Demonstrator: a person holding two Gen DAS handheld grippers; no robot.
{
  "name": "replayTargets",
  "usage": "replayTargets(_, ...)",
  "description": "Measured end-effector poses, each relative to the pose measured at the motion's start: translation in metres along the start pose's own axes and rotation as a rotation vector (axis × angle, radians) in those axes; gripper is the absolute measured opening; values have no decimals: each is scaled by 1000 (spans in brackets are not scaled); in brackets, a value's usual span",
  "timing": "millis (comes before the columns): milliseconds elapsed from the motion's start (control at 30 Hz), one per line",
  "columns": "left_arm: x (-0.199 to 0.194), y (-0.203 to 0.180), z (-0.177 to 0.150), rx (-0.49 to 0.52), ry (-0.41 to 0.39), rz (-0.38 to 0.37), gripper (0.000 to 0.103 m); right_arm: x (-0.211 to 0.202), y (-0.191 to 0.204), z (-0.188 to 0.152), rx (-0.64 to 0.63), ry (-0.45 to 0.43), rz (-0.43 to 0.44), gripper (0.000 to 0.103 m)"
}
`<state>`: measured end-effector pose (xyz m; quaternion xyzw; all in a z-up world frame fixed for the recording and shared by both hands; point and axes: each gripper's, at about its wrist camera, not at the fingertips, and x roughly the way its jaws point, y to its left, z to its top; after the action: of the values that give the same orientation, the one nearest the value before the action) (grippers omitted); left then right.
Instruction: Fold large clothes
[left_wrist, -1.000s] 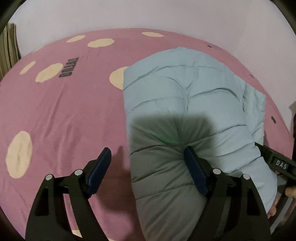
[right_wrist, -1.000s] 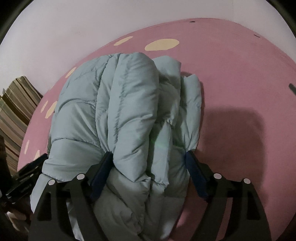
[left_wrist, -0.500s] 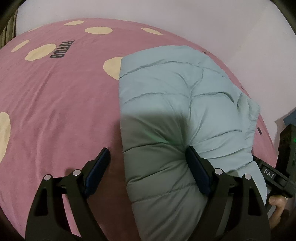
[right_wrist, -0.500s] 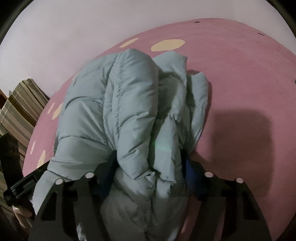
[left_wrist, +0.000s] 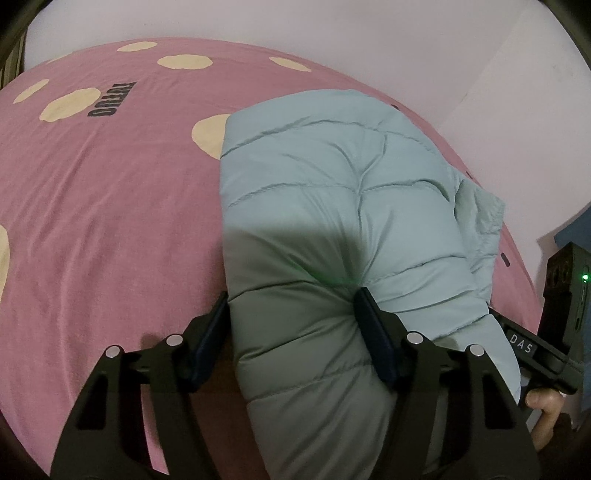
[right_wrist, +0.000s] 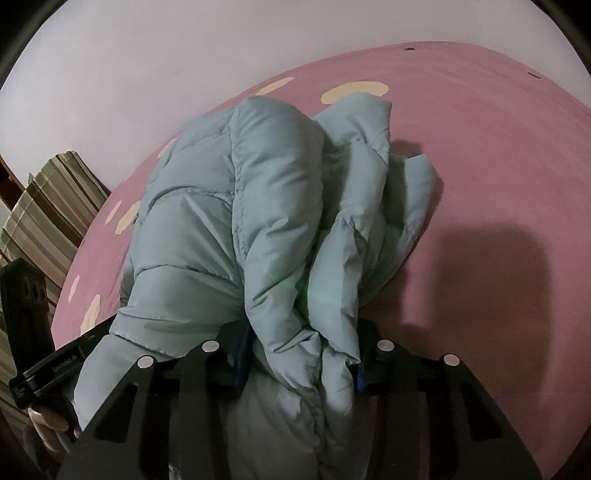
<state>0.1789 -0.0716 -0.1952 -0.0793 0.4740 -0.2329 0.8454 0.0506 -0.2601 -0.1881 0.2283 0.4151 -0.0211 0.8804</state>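
Note:
A pale blue quilted jacket (left_wrist: 332, 184) lies folded on a pink bedsheet (left_wrist: 110, 203) with cream spots. My left gripper (left_wrist: 291, 295) straddles its near left edge. Its jaws are closing, with the left pad (left_wrist: 216, 325) against the jacket's side and the right pad (left_wrist: 373, 332) dug into the padding. In the right wrist view the jacket (right_wrist: 229, 206) is bunched into thick folds. My right gripper (right_wrist: 303, 332) is closing on that bunch and both pads squeeze it. Each gripper's body also shows at the other view's edge, held by a hand (left_wrist: 543, 402).
The pink sheet (right_wrist: 480, 166) stretches bare to the right of the jacket. Dark printed letters (left_wrist: 110, 99) mark the sheet at far left. A striped fabric pile (right_wrist: 48, 206) stands beyond the bed's left edge. A pale wall (left_wrist: 369, 37) backs the bed.
Both grippers' jaws have narrowed. The left pad of my left gripper has come in to the jacket's edge. My right gripper's pads have pinched the bunched folds tighter.

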Motion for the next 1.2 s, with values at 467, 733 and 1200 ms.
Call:
replayTargets(467, -11, 6, -3, -11, -8, 7, 64, 4, 16, 0, -23, 4, 11, 38)
replayTargets(733, -18, 31, 3, -61, -22, 30, 63, 16, 26, 8, -56, 19, 39, 37)
replayTargets(1200, -27, 71, 20, -108, -47, 97, 64, 32, 39, 21, -100, 46, 77, 37)
